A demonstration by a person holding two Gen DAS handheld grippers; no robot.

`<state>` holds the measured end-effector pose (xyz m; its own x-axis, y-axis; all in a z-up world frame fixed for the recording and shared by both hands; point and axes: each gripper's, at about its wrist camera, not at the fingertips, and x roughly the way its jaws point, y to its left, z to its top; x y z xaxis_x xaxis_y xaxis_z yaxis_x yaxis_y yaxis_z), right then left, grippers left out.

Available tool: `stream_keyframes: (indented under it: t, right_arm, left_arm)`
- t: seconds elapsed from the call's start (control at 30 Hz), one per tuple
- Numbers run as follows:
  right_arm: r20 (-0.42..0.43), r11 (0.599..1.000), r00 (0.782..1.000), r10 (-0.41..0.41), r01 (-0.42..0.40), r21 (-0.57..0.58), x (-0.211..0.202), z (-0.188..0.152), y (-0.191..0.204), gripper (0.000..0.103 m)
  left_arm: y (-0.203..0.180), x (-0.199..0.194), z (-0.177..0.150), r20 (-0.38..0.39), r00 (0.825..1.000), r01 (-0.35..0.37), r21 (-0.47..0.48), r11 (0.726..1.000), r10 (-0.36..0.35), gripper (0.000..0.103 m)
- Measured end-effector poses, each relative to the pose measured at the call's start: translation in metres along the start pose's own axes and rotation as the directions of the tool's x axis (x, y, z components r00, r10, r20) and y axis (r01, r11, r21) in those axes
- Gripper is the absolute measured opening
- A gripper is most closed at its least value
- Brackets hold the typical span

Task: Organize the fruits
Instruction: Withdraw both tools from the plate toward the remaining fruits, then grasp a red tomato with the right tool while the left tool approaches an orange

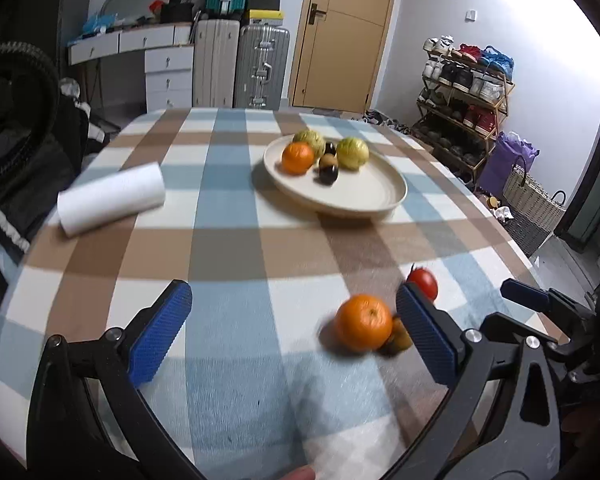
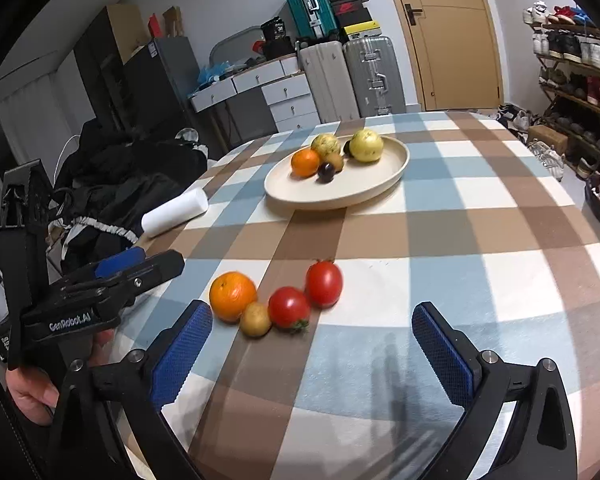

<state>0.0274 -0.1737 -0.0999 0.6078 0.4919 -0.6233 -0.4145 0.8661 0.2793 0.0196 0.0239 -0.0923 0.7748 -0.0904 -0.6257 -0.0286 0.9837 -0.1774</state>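
Right wrist view, left to right: left gripper [image 2: 140,266] enters from the left edge, seen side-on here; a person's hand [image 2: 32,384] holds it. White paper roll [image 2: 175,212] lies on its side near the checked tablecloth [image 2: 460,208] edge. Loose group in front of me: orange [image 2: 233,296], small brown fruit [image 2: 255,319] touching it, then two tomatoes [image 2: 289,306] and [image 2: 324,283], side by side. Right gripper [image 2: 312,356] jaws wide, empty, just short of that group. Further back, cream plate [image 2: 396,172] already holds an orange, two yellow-green fruits and some small dark and brown ones.

Left wrist view: left gripper [image 1: 294,336] also spread wide, nothing between the pads; orange [image 1: 363,322] sits inside its span, near the right finger.

Judgement: mid-task, four pieces not yet on the plate. Step in hand looks like picking the next loose fruit. Next move: centre one gripper on a single piece, probably the orange or the outer tomato, close gently since tomatoes bruise and round fruit rolls, avoid nudging neighbours, then carry to a free spot on the plate.
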Motion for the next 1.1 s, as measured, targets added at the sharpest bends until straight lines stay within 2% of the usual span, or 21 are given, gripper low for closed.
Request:
stream_keyframes:
  t: [0.23, 0.43, 0.53, 0.73, 0.9, 0.97, 1.1]
  right_arm:
    - [-0.017, 0.998, 1.0, 0.025, -0.024, 0.053, 0.014, 0.003, 0.001, 0.101]
    - [-0.052, 0.998, 0.999, 0.013, -0.009, 0.066, 0.028, 0.008, 0.003, 0.079]
    - [-0.067, 0.996, 0.997, 0.025, -0.019, 0.088, 0.032, 0.009, 0.002, 0.075]
    - [-0.093, 0.997, 0.995, 0.038, -0.031, 0.069, 0.04, 0.01, 0.007, 0.054]
    - [-0.105, 0.998, 0.994, 0.034, -0.028, 0.064, 0.043, 0.008, 0.009, 0.045]
    - [-0.115, 0.997, 0.992, 0.044, -0.036, 0.072, 0.045, 0.008, 0.007, 0.033]
    - [-0.111, 0.995, 0.992, 0.054, -0.044, 0.093, 0.044, 0.007, 0.003, 0.028]
  left_arm:
    - [0.003, 0.002, -0.013, -0.011, 1.0, 0.007, 0.013, 1.0, -0.006, 0.102]
    - [0.002, -0.003, -0.016, -0.014, 1.0, 0.009, 0.024, 1.0, -0.008, 0.102]
    - [0.002, -0.004, -0.017, -0.013, 1.0, 0.01, 0.027, 1.0, -0.01, 0.102]
    - [0.002, -0.002, -0.019, -0.031, 0.999, 0.017, 0.037, 0.999, -0.016, 0.102]
    - [0.002, 0.0, -0.021, -0.036, 0.999, 0.02, 0.037, 0.999, -0.018, 0.102]
    - [0.002, 0.001, -0.022, -0.04, 0.999, 0.022, 0.037, 0.999, -0.021, 0.102]
    - [0.002, 0.001, -0.022, -0.037, 0.999, 0.02, 0.042, 0.999, -0.018, 0.102]
